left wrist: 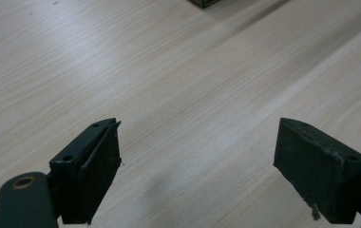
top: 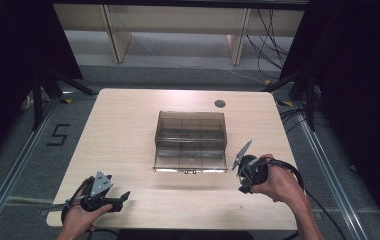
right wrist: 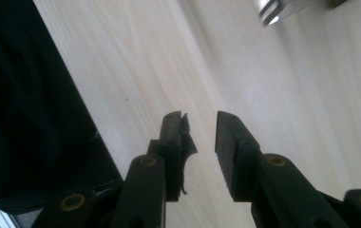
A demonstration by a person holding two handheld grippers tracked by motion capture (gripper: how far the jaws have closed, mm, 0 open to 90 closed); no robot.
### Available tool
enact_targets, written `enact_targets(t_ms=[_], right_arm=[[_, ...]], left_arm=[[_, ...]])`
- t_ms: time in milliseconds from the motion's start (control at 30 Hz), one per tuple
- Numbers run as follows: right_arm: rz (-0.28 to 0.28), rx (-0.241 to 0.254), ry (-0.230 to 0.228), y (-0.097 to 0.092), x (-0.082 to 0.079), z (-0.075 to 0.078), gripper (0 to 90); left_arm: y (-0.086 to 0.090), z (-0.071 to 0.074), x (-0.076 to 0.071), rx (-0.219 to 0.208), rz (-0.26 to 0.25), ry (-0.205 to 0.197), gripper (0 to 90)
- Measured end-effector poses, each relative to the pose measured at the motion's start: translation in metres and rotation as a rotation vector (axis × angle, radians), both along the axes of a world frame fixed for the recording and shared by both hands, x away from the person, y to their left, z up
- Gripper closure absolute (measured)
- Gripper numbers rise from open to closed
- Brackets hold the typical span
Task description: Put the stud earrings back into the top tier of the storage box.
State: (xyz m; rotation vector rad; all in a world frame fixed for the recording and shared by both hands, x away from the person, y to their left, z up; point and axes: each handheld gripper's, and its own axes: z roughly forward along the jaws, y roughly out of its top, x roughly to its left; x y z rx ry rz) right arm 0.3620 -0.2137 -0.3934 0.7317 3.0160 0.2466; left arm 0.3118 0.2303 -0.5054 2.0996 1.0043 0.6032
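A: Compartment box (top: 190, 141), smoky and see-through, sits at the middle of the table (top: 128, 125), roughly twelve o'clock from the person's seat. Its lid looks down, with a small latch on the near edge at six o'clock. The dividers show through the top, but I can't tell whether anything lies inside.

B: And the tongs?

A: The left gripper (top: 120, 196) rests low near the table's front edge, about seven o'clock from the box and well apart from it. In the left gripper view its jaws stand wide, released, with bare wood between them and a corner of the box far off at the top. The right gripper (top: 242, 189) is near the box's front right corner, around five o'clock from it, not touching. In the right gripper view (right wrist: 201, 121) the jaws leave a narrow gap with nothing in it, so it is loose too, if barely.

B: So how far along?

A: I'd judge it hasn't begun. Nothing is grasped and the box looks latched. If the job is opening it, the reach, the latch and the lift are all left.
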Motion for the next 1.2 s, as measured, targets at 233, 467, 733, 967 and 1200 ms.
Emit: enact_targets(t_ms=[233, 467, 733, 967, 1200], right_arm=[[-0.014, -0.010, 0.021, -0.007, -0.010, -0.019, 71.9], [-0.016, -0.016, 0.040, -0.006, -0.014, -0.037, 69.9], [0.005, -0.048, 0.054, -0.005, -0.016, -0.049, 70.0], [-0.026, -0.078, 0.075, -0.002, -0.019, -0.054, 72.1], [-0.018, -0.103, 0.076, 0.000, -0.014, -0.065, 75.3]], left_arm=[[0.001, 0.000, 0.001, 0.012, -0.003, 0.002, 15.0], [0.002, 0.001, 0.001, 0.015, -0.003, -0.001, 15.1], [0.001, 0.000, 0.001, 0.013, -0.008, 0.003, 15.0], [0.003, 0.002, 0.000, 0.035, -0.019, -0.004, 15.1], [0.004, 0.003, 0.001, 0.035, -0.027, 0.004, 15.0]])
